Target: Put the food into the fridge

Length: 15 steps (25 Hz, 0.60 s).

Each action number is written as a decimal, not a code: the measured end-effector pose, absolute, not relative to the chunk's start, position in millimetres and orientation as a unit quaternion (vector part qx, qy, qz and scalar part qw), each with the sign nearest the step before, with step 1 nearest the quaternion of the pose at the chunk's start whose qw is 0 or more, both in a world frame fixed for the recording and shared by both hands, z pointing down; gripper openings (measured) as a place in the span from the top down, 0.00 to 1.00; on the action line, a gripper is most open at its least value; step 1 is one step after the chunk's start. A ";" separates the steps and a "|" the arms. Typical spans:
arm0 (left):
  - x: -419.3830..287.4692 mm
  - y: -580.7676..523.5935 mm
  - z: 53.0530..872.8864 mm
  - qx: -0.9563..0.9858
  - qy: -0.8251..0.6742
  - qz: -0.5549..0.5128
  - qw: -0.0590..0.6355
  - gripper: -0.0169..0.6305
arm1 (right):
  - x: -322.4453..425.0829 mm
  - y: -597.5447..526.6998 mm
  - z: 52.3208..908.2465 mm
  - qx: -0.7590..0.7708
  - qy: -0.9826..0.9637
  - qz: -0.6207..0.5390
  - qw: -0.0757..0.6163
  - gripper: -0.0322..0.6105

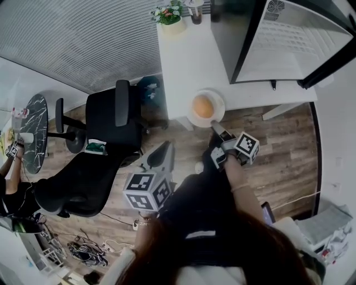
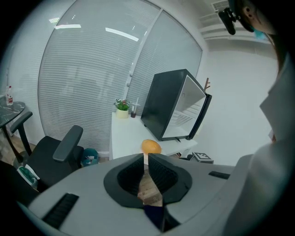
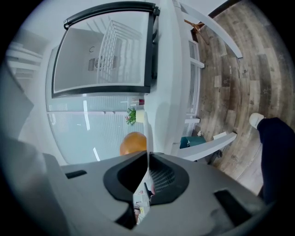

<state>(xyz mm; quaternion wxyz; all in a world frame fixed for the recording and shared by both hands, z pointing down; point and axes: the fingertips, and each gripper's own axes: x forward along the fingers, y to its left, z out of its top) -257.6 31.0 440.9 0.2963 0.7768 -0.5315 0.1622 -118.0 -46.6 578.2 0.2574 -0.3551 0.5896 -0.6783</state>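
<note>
A round orange food (image 1: 203, 106) lies on a white plate (image 1: 218, 113) at the near edge of the white table (image 1: 183, 61). My right gripper (image 1: 216, 128) is shut on the plate's near rim; in the right gripper view the food (image 3: 133, 143) shows just past the jaws, which pinch a thin white edge. The black mini fridge (image 1: 245, 39) stands on the table at the back right with its door open. My left gripper (image 1: 166, 147) hangs over the floor to the left of the plate, jaws together with nothing in them. The left gripper view shows the food (image 2: 150, 146) and the fridge (image 2: 168, 108) ahead.
A black office chair (image 1: 105, 139) stands left of the table, with a teal bin (image 1: 149, 89) beside it. A potted plant (image 1: 168, 14) and a cup (image 1: 196, 11) sit at the table's far end. A round dark table (image 1: 33, 131) and a seated person (image 1: 11, 189) are at far left.
</note>
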 end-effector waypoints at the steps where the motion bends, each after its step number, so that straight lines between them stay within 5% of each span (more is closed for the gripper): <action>1: -257.1 31.6 440.7 0.777 -0.532 0.162 0.294 0.93 | -116.6 -45.5 577.0 -0.355 0.591 -0.677 0.259 0.93; 15: -219.1 6.9 425.5 0.792 -0.524 0.154 0.273 0.93 | -75.5 -54.7 554.4 -0.353 0.607 -0.661 0.265 0.93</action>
